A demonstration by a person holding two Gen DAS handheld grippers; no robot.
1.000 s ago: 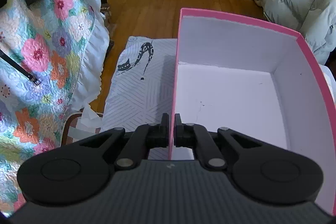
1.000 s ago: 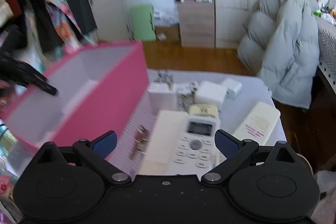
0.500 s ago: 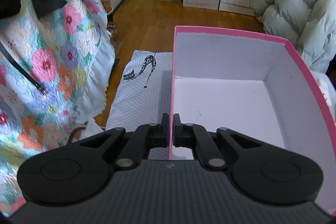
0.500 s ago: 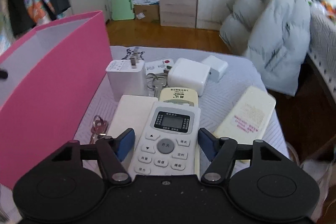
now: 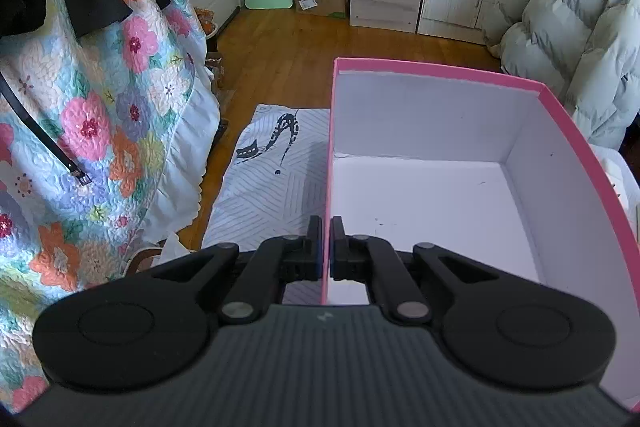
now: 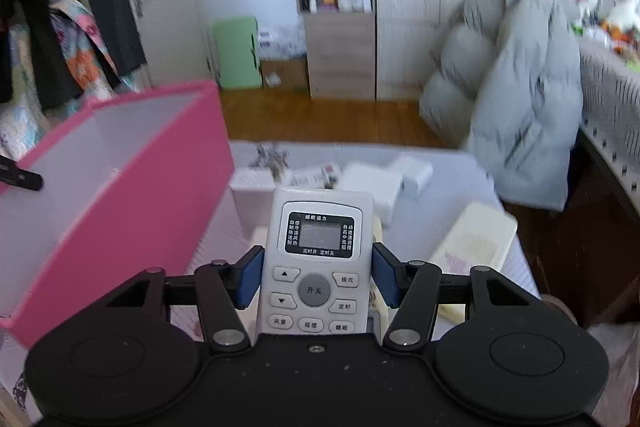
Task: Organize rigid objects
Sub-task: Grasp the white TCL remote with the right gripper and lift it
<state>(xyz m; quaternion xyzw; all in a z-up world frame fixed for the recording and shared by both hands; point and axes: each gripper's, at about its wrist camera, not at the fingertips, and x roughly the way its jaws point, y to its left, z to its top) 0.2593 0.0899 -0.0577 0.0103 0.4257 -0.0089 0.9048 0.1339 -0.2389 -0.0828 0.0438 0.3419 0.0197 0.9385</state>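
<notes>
1. My right gripper [image 6: 316, 281] is closing on the white remote [image 6: 316, 259]. A second ago its jaws were wide and the remote lay low on the table [image 6: 460, 163]. Now the remote sits up between the blue pads [image 6: 249, 277], which touch or nearly touch its sides.
2. I think it is ready to lift into the box.
3. My left gripper [image 5: 326, 245] is clamped tight on the pink box [image 5: 440, 115] wall, same as before. The box looks empty and tipped up.
</notes>
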